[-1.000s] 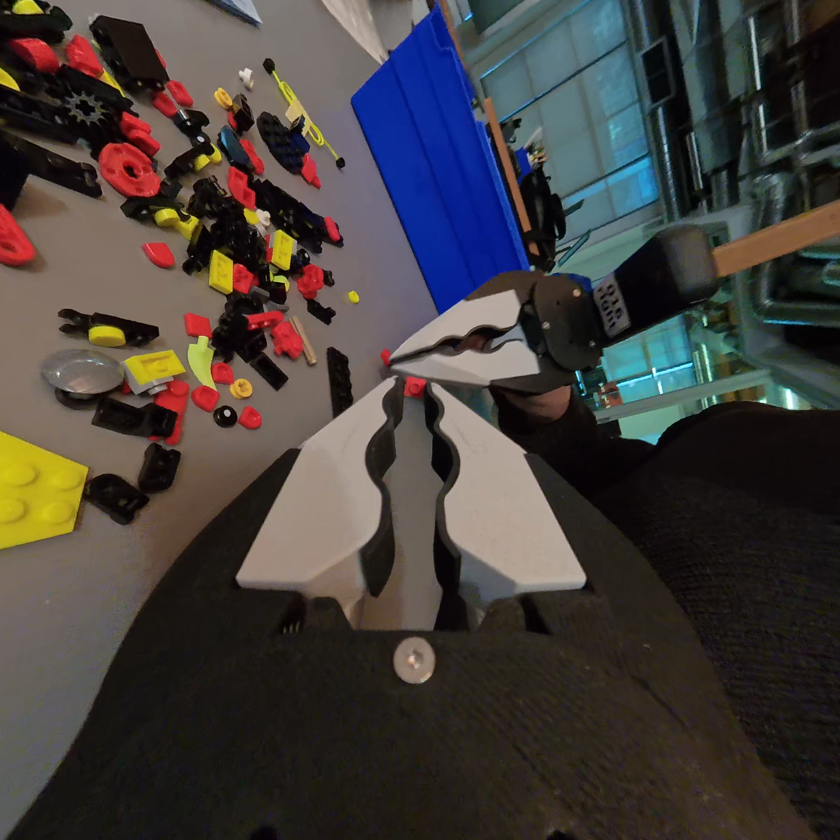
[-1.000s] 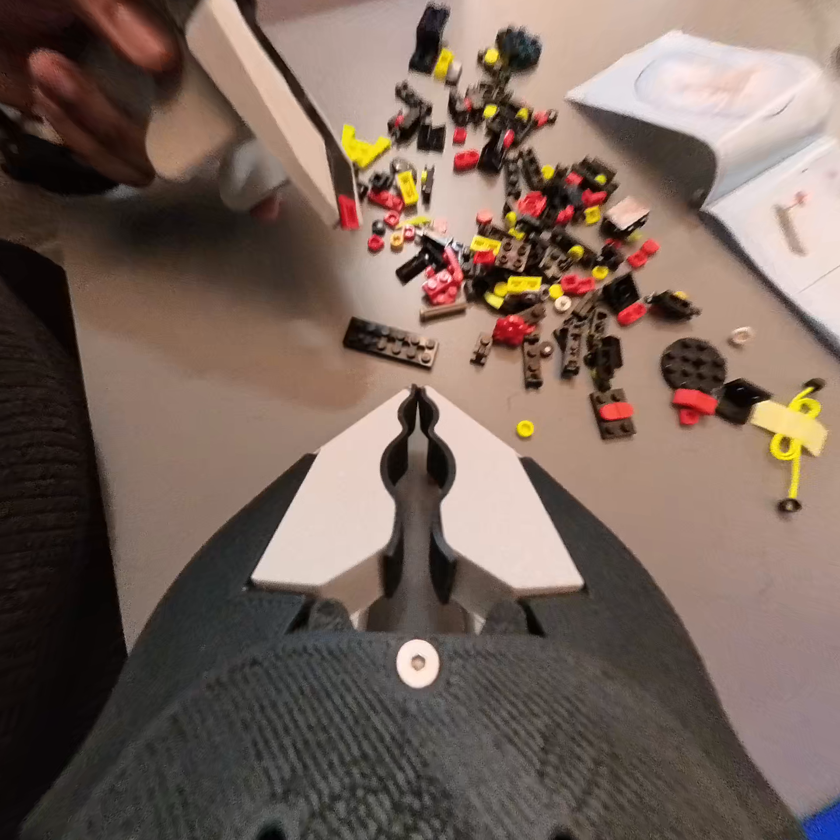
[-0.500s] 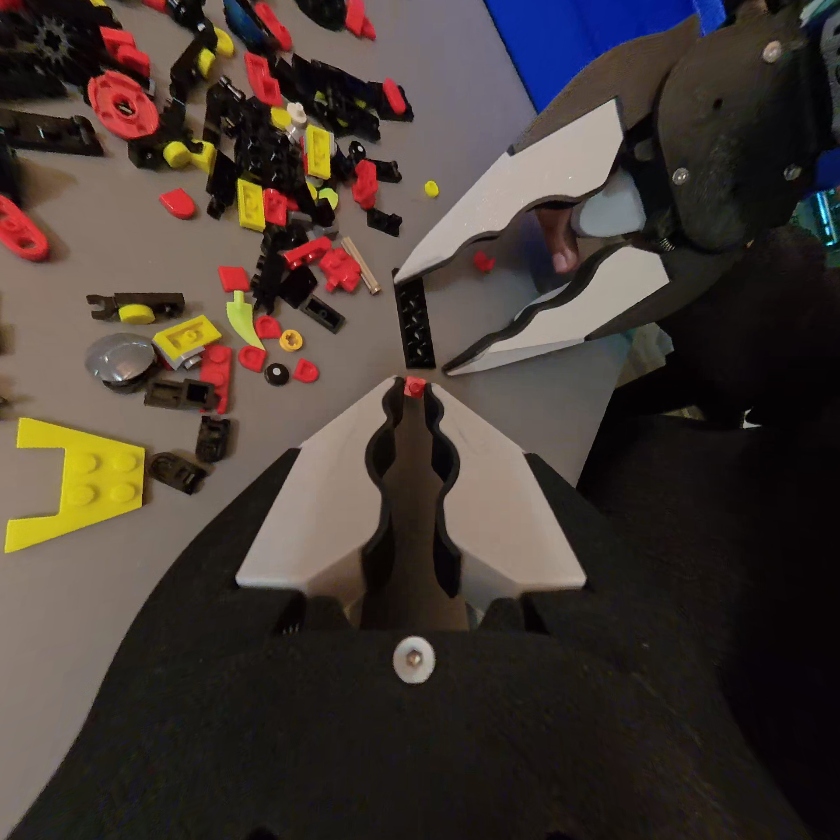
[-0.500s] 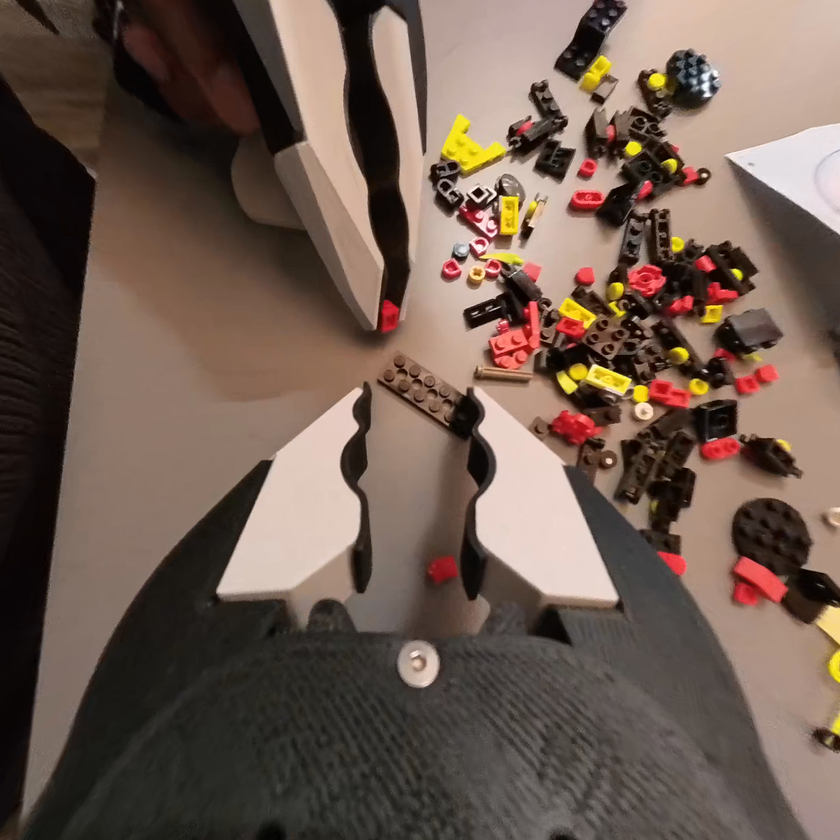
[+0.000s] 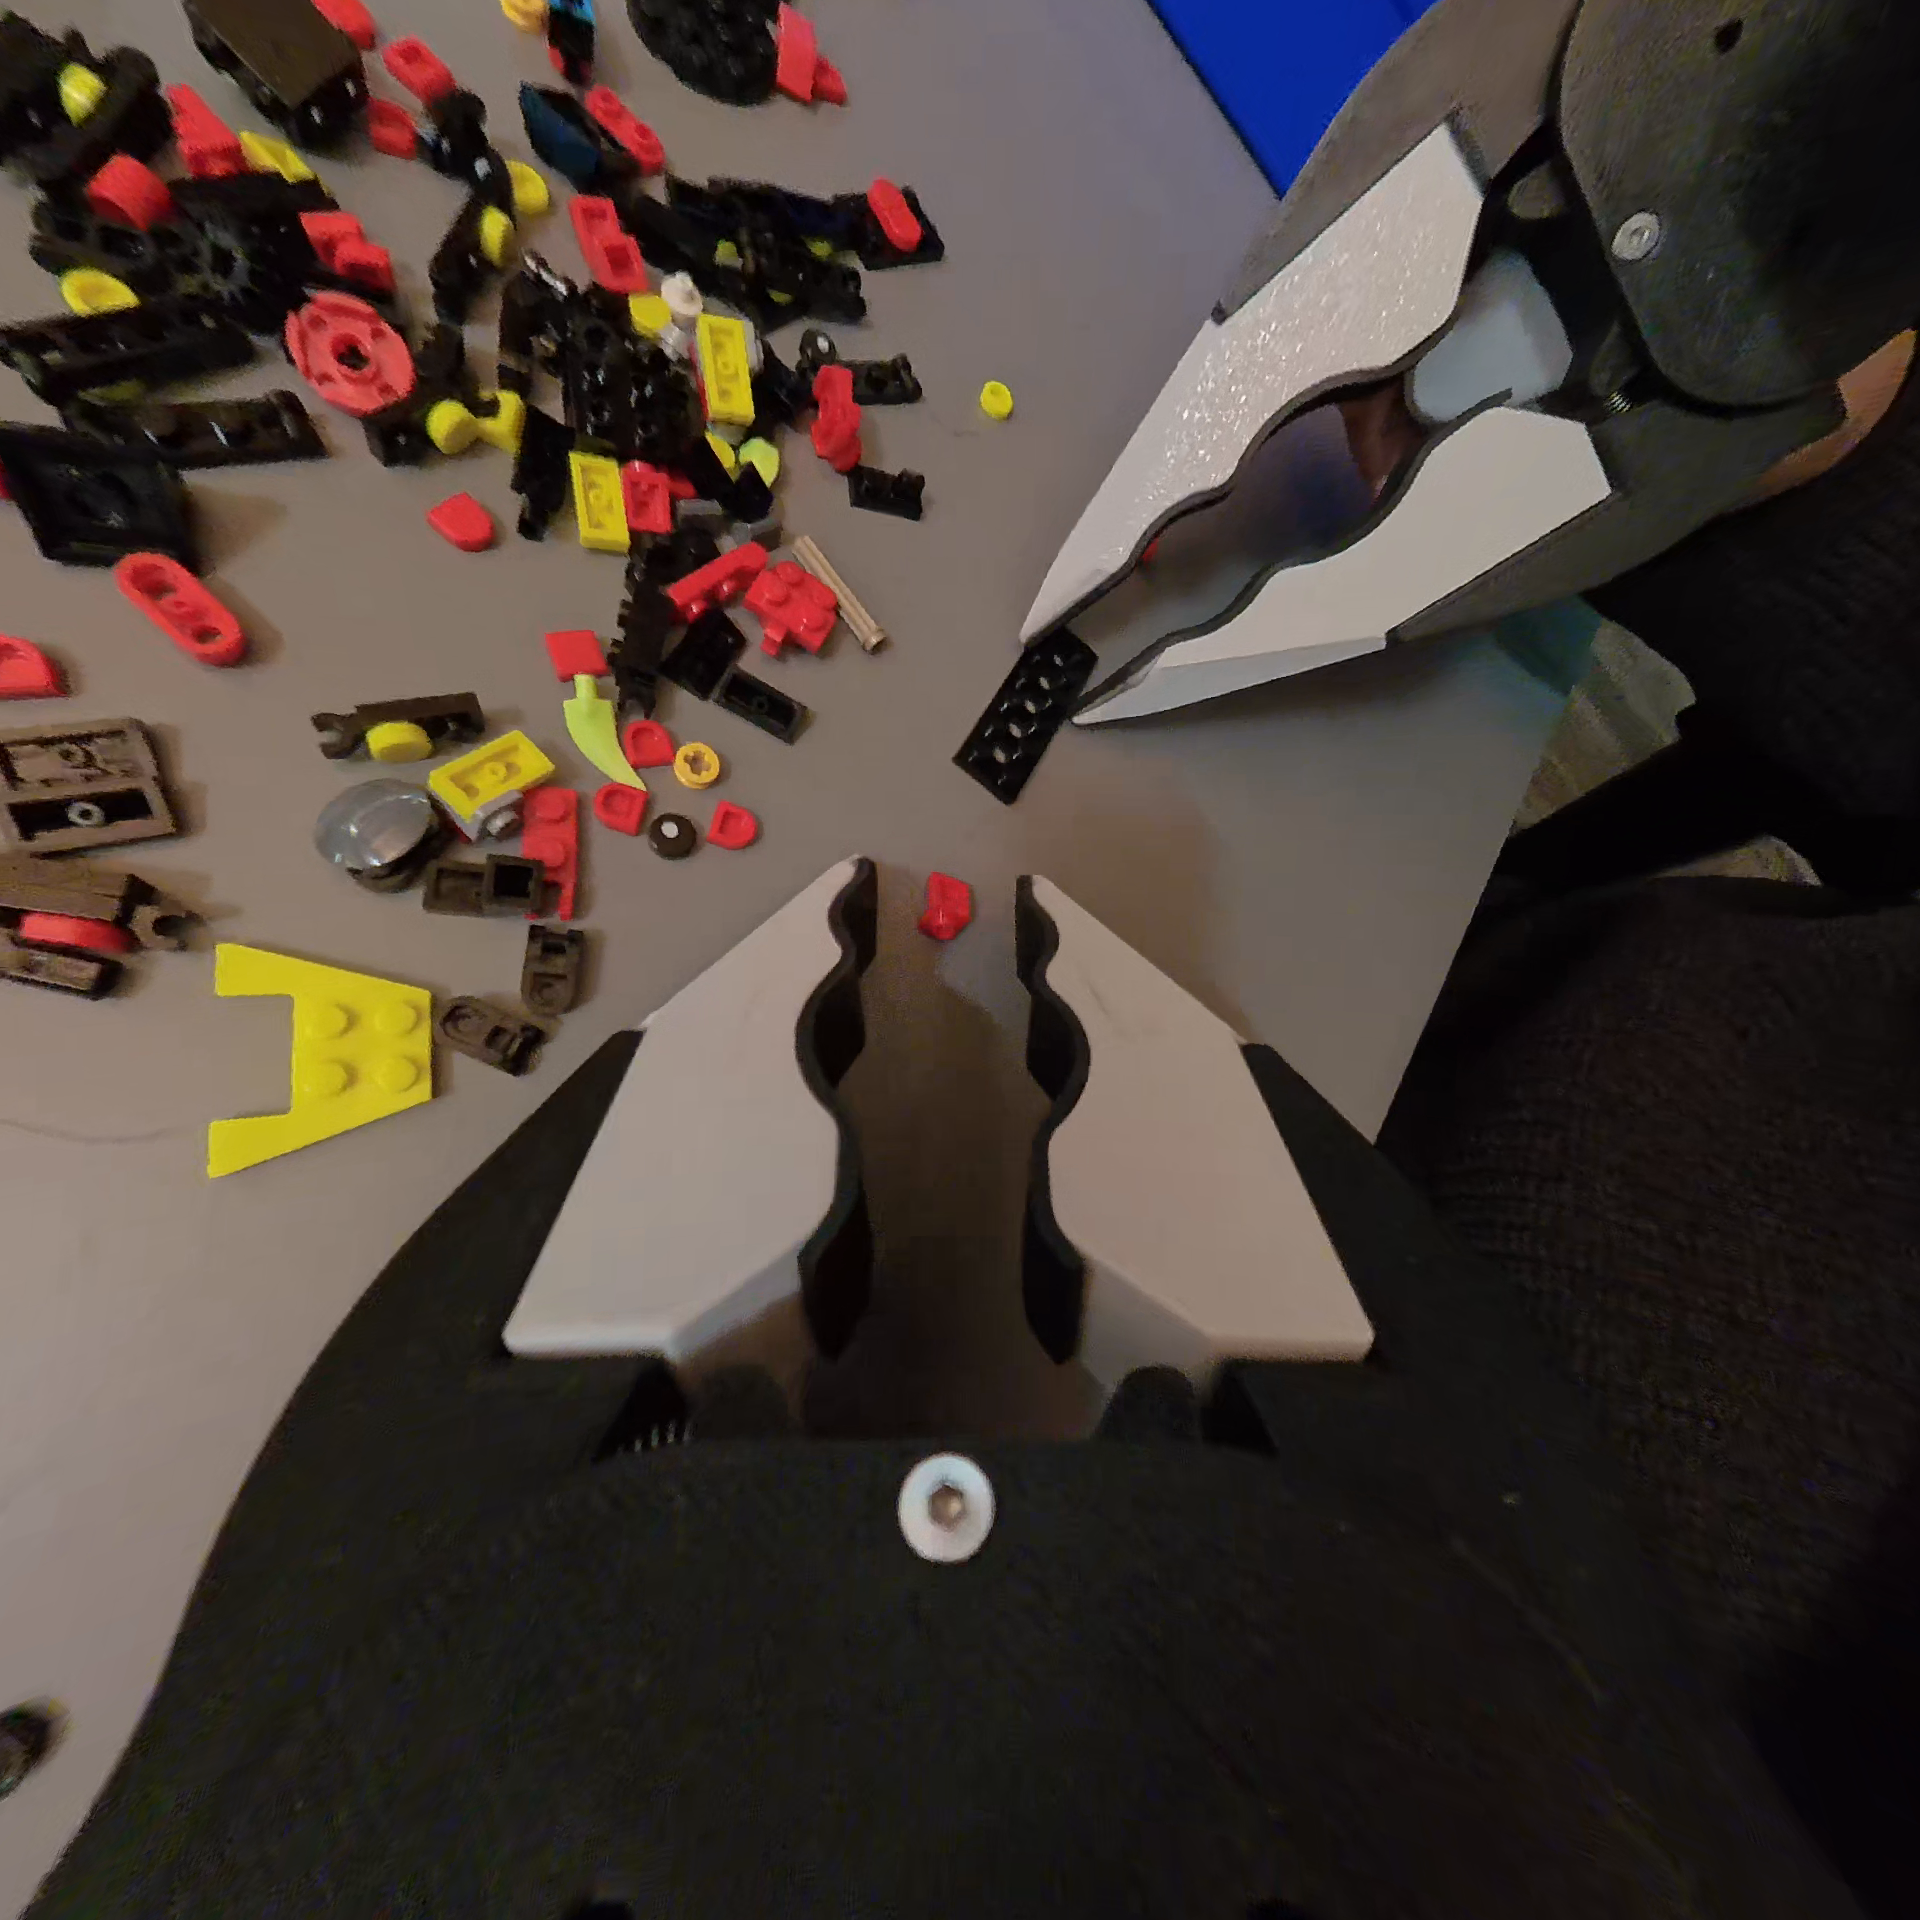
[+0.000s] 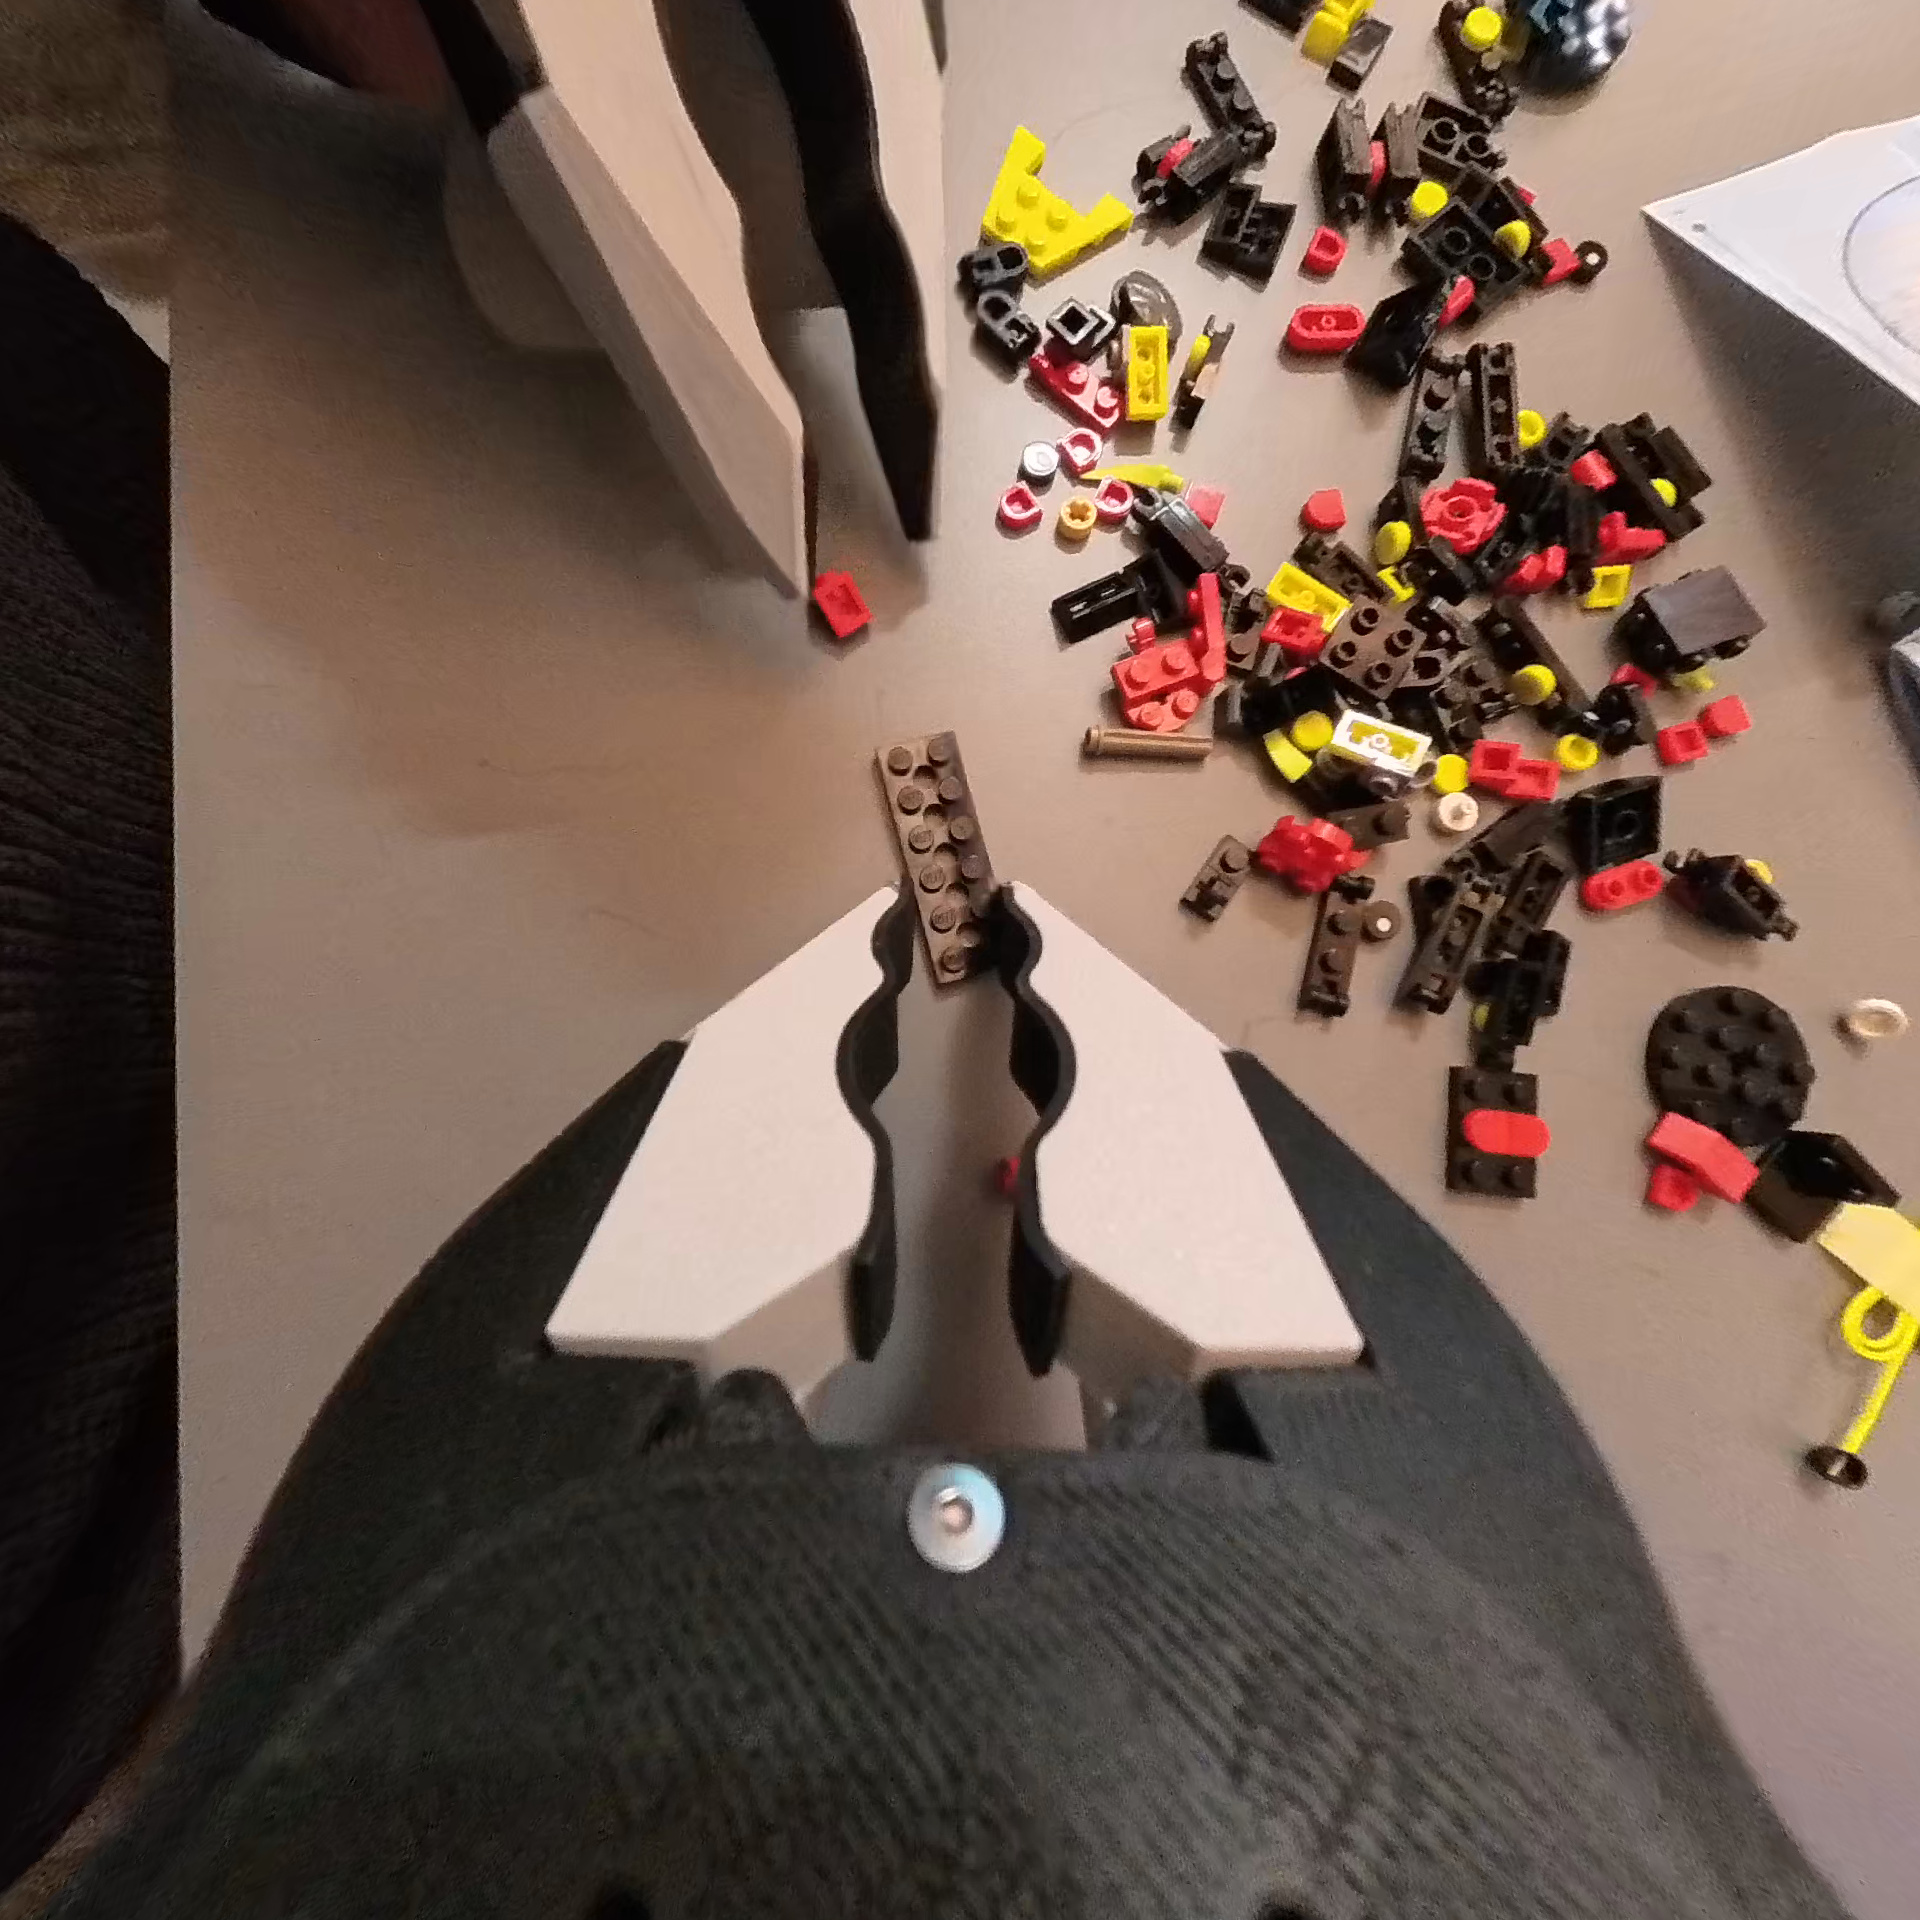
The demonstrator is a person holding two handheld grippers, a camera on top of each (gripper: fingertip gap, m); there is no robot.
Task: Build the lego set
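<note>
My left gripper (image 5: 940, 878) is open, with a small red piece (image 5: 943, 904) lying loose on the grey table (image 5: 1195, 831) between its fingertips. In the right wrist view the left gripper (image 6: 862, 551) hangs just above that red piece (image 6: 840, 603). My right gripper (image 6: 951, 899) is shut on the near end of a long black plate (image 6: 930, 831), which points away towards the red piece. The left wrist view shows the right gripper (image 5: 1055, 675) at the upper right, pinching the black plate (image 5: 1023, 717) low over the table.
A spread of loose black, red and yellow pieces (image 5: 623, 468) lies left of the grippers, also in the right wrist view (image 6: 1455, 675). A yellow wedge plate (image 5: 332, 1049), a black round plate (image 6: 1730, 1070) and a white booklet (image 6: 1818, 260) lie around it. Dark clothing borders the table edge. Spacing between my two grippers at the tips: around 6 cm.
My left gripper opened and the red piece dropped from its tips onto the table. My right gripper narrowed from wide open onto the black plate's end.
</note>
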